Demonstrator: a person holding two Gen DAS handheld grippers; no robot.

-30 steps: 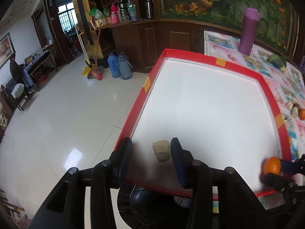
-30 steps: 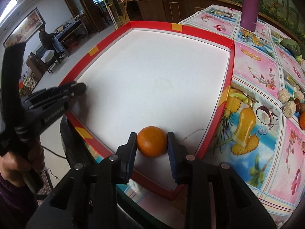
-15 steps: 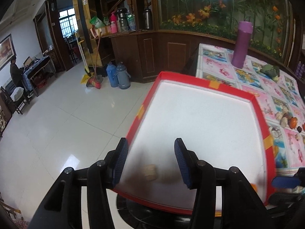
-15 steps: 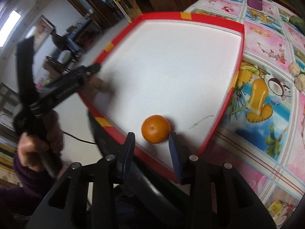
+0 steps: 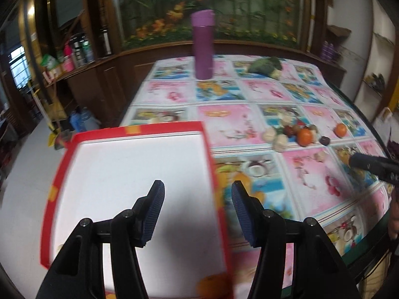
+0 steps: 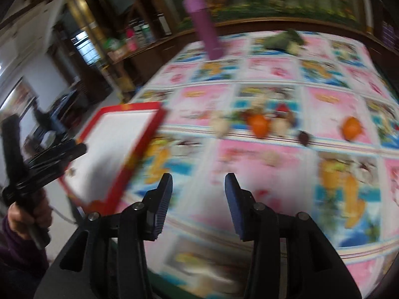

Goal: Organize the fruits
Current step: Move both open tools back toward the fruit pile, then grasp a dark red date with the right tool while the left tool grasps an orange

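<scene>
Above the red-rimmed tray (image 5: 209,154) and patterned tabletop (image 5: 311,174), the left gripper (image 5: 197,194) and right gripper (image 6: 198,186) hover, jaws spread, just widened, holding nothing.

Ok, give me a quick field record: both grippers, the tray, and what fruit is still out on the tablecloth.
left gripper: open, nothing between jaws, just opening
right gripper: open, empty, just opening
red-rimmed white tray: one orange at its near edge
loose fruit pile: on floral tablecloth, includes another orange
separate orange: right of pile
</scene>
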